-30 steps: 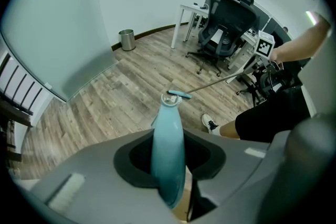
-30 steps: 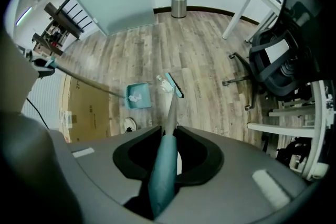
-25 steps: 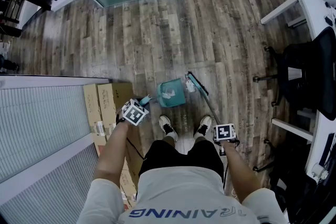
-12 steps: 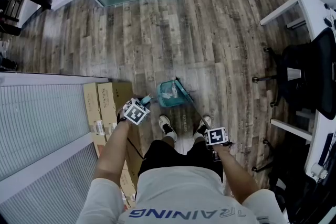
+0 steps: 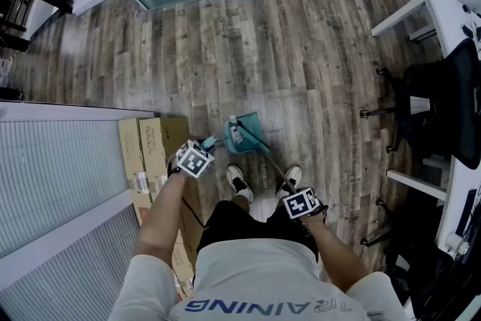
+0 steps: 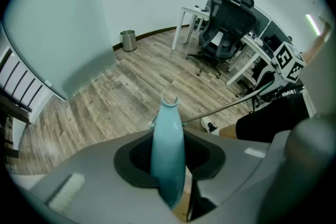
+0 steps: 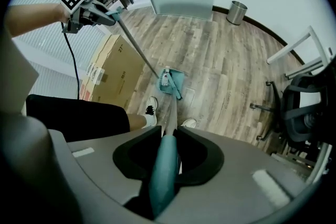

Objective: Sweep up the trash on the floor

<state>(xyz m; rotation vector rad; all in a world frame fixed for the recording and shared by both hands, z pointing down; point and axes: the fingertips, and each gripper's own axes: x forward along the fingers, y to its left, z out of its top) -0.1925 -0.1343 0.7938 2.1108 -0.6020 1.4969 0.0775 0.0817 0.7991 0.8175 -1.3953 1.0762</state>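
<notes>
Broom head (image 5: pixel 252 137) now sits further left, on dustpan (image 5: pixel 250 120) on the floor (image 5: pixel 225 49), with trash (image 5: pixel 235 133) inside; left tongs (image 6: pixel 168 165) clamp dustpan handle (image 6: pixel 168 139), right tongs (image 7: pixel 165 157) clamp broom handle (image 7: pixel 163 176); sweep-in step, next probably lift pan level.

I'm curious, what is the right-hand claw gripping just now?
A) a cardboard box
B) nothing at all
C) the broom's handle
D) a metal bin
C: the right claw is shut on the teal broom handle, whose stick runs down to the brush at the dustpan.
</notes>
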